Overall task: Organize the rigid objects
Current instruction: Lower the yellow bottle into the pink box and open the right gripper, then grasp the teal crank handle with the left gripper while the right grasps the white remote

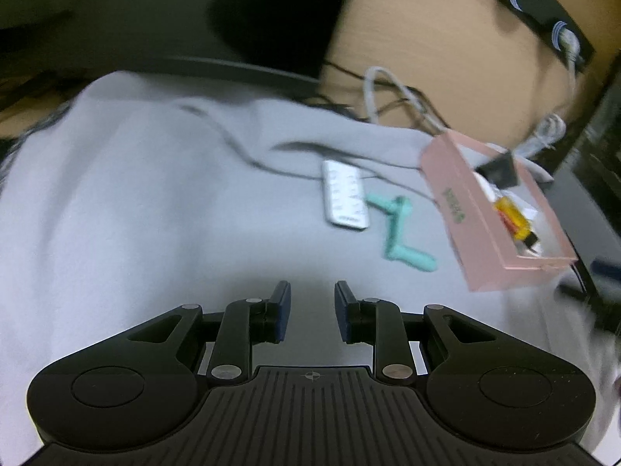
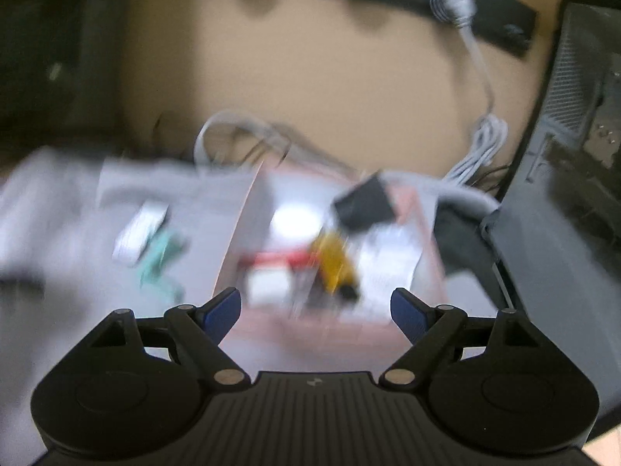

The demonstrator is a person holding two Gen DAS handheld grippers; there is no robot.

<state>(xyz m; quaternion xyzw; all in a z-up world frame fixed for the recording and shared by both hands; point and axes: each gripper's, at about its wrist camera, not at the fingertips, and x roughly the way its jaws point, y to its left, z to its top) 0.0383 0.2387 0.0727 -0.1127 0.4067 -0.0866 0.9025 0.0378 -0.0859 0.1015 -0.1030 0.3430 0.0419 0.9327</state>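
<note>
A pink box (image 1: pixel 462 209) lies on the grey cloth (image 1: pixel 155 202) at the right; inside it are a yellow item (image 1: pixel 514 219), a black square piece (image 1: pixel 500 171) and white items. A silver blister pack (image 1: pixel 345 200) and a teal zigzag piece (image 1: pixel 399 233) lie on the cloth left of the box. My left gripper (image 1: pixel 312 310) is open and empty, hovering above the cloth short of the teal piece. My right gripper (image 2: pixel 316 312) is wide open and empty, just before the pink box (image 2: pixel 248 213); its view is blurred, showing the yellow item (image 2: pixel 335 266), blister pack (image 2: pixel 139 231) and teal piece (image 2: pixel 161 258).
A wooden desk (image 1: pixel 427 39) lies behind the cloth, with tangled white and black cables (image 1: pixel 392 97) and a black power strip (image 1: pixel 543 4). A dark computer case (image 2: pixel 562 178) stands to the right of the box.
</note>
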